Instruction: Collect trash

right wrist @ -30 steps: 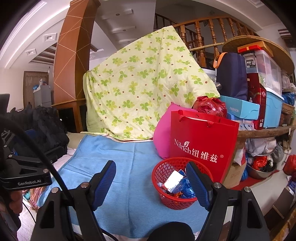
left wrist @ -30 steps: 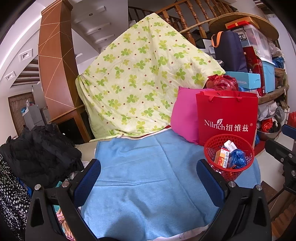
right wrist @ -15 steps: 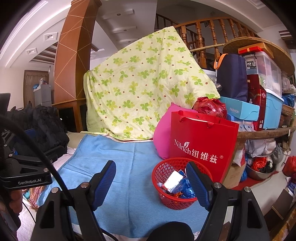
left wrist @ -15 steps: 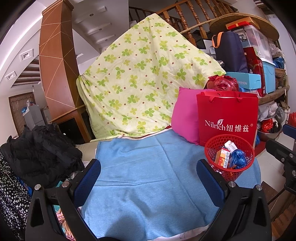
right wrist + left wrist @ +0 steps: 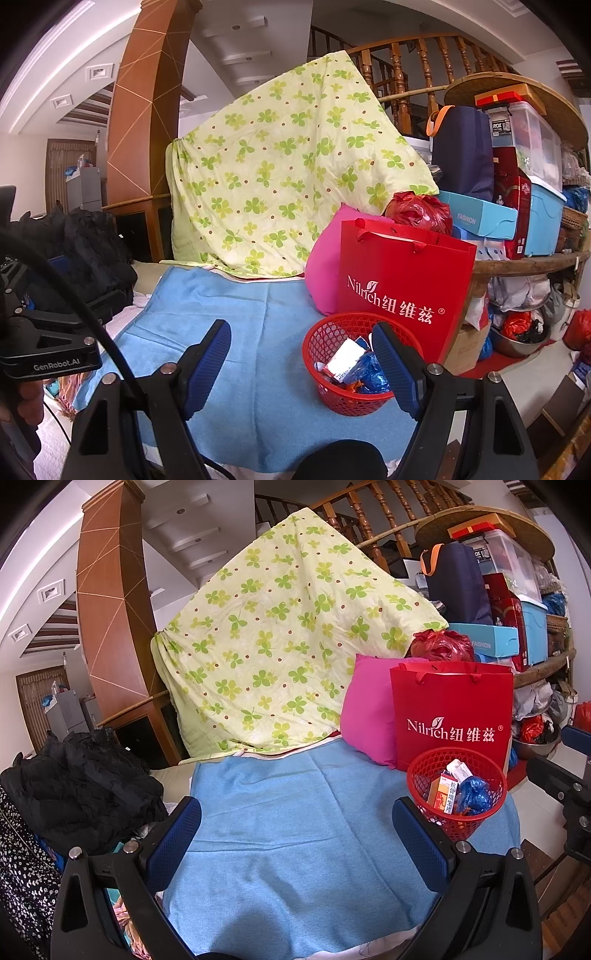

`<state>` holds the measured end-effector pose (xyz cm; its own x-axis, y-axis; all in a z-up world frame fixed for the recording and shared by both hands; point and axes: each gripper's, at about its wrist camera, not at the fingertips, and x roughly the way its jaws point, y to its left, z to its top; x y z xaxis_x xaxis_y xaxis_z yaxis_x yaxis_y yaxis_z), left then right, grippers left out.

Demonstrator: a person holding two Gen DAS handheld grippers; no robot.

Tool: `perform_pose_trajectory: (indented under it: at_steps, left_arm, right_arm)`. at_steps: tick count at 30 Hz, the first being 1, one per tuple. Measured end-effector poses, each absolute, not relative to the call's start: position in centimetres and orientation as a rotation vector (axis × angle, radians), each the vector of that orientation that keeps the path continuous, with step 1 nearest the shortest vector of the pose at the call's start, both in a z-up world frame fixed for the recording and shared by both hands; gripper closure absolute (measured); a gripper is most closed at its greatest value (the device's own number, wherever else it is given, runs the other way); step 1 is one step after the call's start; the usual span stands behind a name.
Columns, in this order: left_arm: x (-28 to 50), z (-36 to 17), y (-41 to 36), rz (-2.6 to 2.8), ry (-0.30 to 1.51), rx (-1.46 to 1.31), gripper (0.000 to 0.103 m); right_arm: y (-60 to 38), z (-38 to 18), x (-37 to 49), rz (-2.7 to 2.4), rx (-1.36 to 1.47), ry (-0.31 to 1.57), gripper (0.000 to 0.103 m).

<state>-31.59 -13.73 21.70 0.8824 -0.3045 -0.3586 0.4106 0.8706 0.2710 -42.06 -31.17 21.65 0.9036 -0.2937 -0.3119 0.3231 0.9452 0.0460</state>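
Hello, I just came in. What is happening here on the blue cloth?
A person holds two tongs over the blue cloth, collecting trash. Both the left tongs and the right tongs are open and hold nothing. The red basket on the cloth already holds small boxes and blue wrappers. No loose trash shows on the cloth.

Nothing has visibly changed: both grippers and the red basket (image 5: 457,789) sit as before.

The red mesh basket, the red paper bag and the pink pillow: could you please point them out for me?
red mesh basket (image 5: 325,334), right wrist view, back rim.
red paper bag (image 5: 452,705), left wrist view, front face.
pink pillow (image 5: 365,705), left wrist view, front face.
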Motion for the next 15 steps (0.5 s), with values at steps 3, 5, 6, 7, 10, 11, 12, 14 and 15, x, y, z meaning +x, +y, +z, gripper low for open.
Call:
perform_pose_trajectory:
  at_steps: [3,5,6,7,10,11,12,14,15]
  left_arm:
    - [-31.63,21.77,-13.67,-0.381,0.312,0.351,0.000]
    - [-31.69,21.77,-13.75,-0.379,0.312,0.350,0.000]
    - [-31.72,21.78,-13.80,-0.378,0.312,0.349,0.000]
    - [-31.72,21.77,-13.79,-0.379,0.313,0.348,0.000]
    - [-31.73,21.75,-13.82,-0.378,0.312,0.350,0.000]
    - [-31.73,21.73,-13.81,-0.378,0.313,0.350,0.000]
    - [-31.74,21.72,-13.79,-0.380,0.313,0.351,0.000]
    - [-31.78,21.75,-13.86,-0.377,0.311,0.350,0.000]
    - [-31.78,21.75,-13.85,-0.378,0.310,0.351,0.000]
  right_arm:
    - [-31.04,21.66,-42.03,-0.322,0.099,0.306,0.021]
    - [-31.06,21.68,-42.07,-0.321,0.098,0.307,0.021]
    - [-31.01,21.69,-42.06,-0.323,0.096,0.306,0.021]
    - [-30.79,21.57,-41.96,-0.324,0.095,0.306,0.021]
    - [-30.94,21.50,-41.94,-0.323,0.096,0.305,0.021]
    - [-31.26,21.52,-42.03,-0.324,0.097,0.306,0.021]
    - [-31.22,21.52,-42.00,-0.325,0.095,0.307,0.021]
    - [-31.40,21.45,-42.04,-0.325,0.094,0.309,0.021]
    - [-31.42,21.38,-42.15,-0.325,0.094,0.309,0.021]
